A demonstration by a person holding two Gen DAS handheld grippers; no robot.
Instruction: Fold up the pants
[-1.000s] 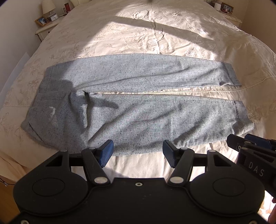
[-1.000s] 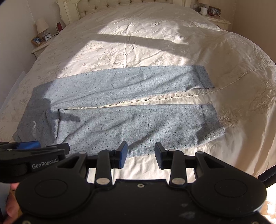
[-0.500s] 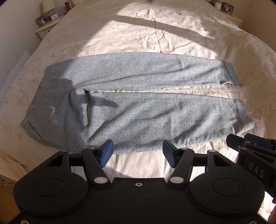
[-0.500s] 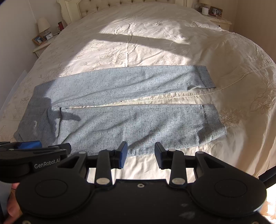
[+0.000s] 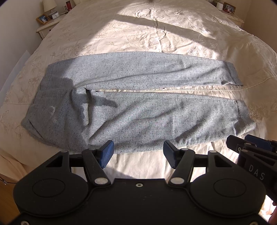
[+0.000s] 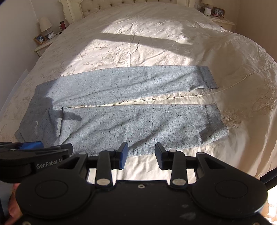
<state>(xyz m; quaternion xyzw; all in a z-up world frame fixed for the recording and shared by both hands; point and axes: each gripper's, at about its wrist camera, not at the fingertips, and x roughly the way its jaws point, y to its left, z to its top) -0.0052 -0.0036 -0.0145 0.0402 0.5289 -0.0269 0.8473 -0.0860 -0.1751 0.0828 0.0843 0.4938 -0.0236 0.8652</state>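
Note:
Grey speckled pants [image 5: 138, 107] lie flat across the cream bedspread, waistband at the left, both legs stretched to the right with a narrow gap between them. They also show in the right wrist view [image 6: 121, 110]. My left gripper [image 5: 138, 152] is open and empty, hovering just above the near edge of the near leg. My right gripper [image 6: 141, 154] is open and empty, also just short of the near leg's edge. Each gripper shows at the side of the other's view, the right gripper [image 5: 249, 147] and the left gripper [image 6: 34, 147].
The bed [image 6: 155, 43] has an embroidered cream cover, half in sunlight. Nightstands stand at the far left [image 5: 46, 22] and far right [image 6: 219, 19] with lamps, a clock and photo frames. A tufted headboard [image 6: 121, 3] is at the back.
Both grippers have edged slightly forward over the bed toward the pants. The pants have not moved, and both grippers stay open.

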